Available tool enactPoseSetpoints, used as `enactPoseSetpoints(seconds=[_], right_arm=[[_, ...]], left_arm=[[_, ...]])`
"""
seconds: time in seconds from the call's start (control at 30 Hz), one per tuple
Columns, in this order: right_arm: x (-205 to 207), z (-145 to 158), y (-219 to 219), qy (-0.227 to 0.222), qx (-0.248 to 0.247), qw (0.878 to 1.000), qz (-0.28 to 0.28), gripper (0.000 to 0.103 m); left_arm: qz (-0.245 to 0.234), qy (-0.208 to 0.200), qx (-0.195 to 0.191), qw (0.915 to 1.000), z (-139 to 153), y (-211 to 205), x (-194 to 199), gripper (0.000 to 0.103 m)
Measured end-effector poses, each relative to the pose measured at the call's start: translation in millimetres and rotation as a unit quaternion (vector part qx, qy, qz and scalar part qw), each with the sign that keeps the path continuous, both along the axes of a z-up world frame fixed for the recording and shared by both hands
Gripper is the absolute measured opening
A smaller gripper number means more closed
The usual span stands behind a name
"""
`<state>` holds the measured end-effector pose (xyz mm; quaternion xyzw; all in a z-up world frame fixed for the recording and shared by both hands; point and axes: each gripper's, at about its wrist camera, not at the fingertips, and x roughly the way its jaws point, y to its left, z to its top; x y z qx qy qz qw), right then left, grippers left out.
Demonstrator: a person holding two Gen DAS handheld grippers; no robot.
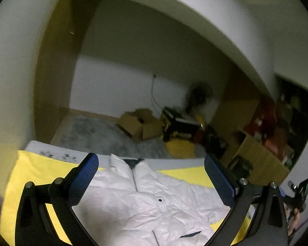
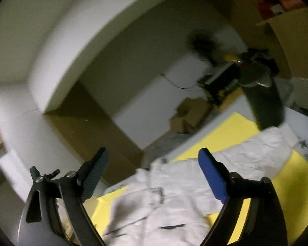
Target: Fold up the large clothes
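Observation:
A white jacket [image 1: 145, 201] with a front zipper and dark collar lining lies spread front-up on a yellow sheet [image 1: 30, 176]. My left gripper [image 1: 152, 164] is open and empty, held above the jacket near its collar. In the right wrist view the same white jacket [image 2: 174, 201] lies crumpled on the yellow sheet [image 2: 225, 131]. My right gripper [image 2: 154, 160] is open and empty above the jacket. The right wrist view is blurred.
The yellow sheet lies on a white surface [image 1: 51, 149]. Beyond are a grey rug [image 1: 96, 131], cardboard boxes [image 1: 141, 125], a dark fan [image 1: 201, 94] and piled clutter [image 1: 182, 127]. A wooden shelf unit [image 1: 262, 160] stands at right. A dark object [image 2: 264, 106] hangs over the jacket's far end.

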<state>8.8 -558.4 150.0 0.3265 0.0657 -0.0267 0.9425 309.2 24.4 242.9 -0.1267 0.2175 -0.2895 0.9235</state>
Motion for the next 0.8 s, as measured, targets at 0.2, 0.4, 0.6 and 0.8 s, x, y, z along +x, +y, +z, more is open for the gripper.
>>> enactPoseSetpoints(seconds=[0.2,0.4,0.6,0.8], right_arm=[[-33,26,48,-0.062,-0.045,0.997,-0.015,0.099],[-84,16,64,-0.102,-0.020,0.994,-0.031,0.103],[-132,15,105,-0.127,-0.063,0.990,0.016,0.103],[-176,55,127,-0.165,-0.113,0.980,0.005,0.103]], left_arm=[[0.029,-0.065,0.077,0.9945,12,58,-69,0.103],[0.028,-0.119,0.129,0.9840,1,87,-140,0.103],[0.044,-0.150,0.087,0.9838,23,125,-202,0.103],[0.087,-0.207,0.008,0.9745,87,181,-258,0.103]])
